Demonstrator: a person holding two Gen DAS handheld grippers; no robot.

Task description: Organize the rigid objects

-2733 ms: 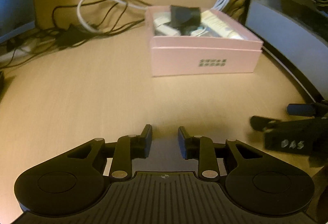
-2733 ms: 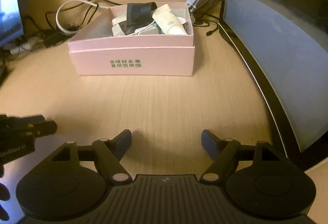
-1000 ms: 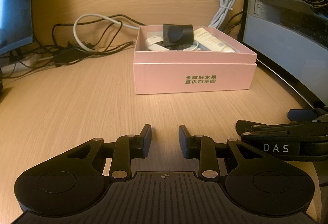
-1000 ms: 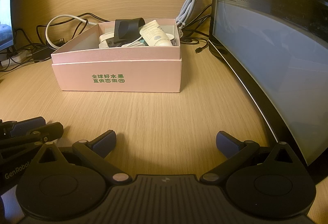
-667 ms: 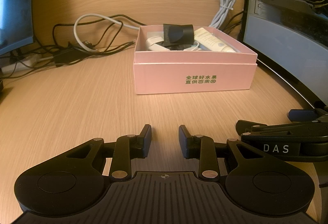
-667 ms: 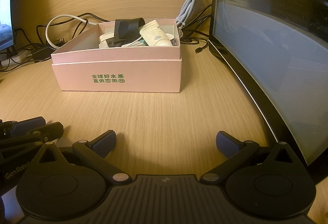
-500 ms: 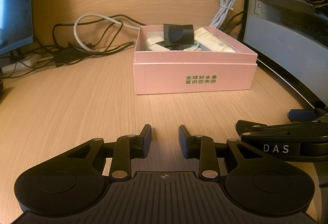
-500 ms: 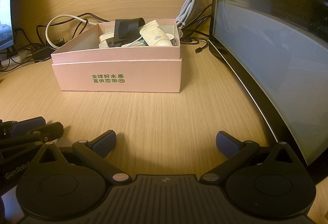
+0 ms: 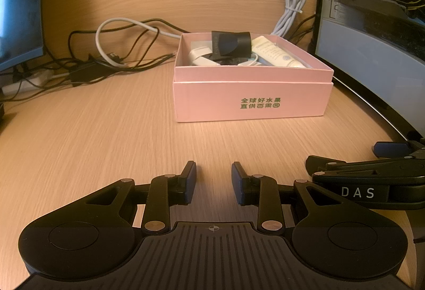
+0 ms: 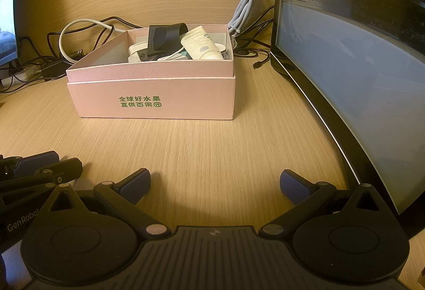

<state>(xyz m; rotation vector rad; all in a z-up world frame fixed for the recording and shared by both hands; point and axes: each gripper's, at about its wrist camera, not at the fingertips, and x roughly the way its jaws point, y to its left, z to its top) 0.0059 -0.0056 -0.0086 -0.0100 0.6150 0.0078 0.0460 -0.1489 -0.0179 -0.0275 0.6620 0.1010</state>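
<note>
The fingers of the left gripper stand a narrow gap apart with nothing between them, while the right gripper has its fingers spread wide, also empty; both sit low over the wooden desk, side by side and well short of the pink box. The things to be sorted all lie inside that box: a black clip-like piece on top, a cream tube leaning toward the right rear corner, and a white device with its thin cable underneath. No loose object shows on the bare desk, so the organizing looks done or nearly so, and the step in hand seems to be resting or withdrawing. If anything more is moved, it is best to come in from above the box rim instead of pushing at the light cardboard wall, to take the black piece first since it lies over the others, and to keep clear of the curved monitor just to the right and of the cable tangle behind.
</note>
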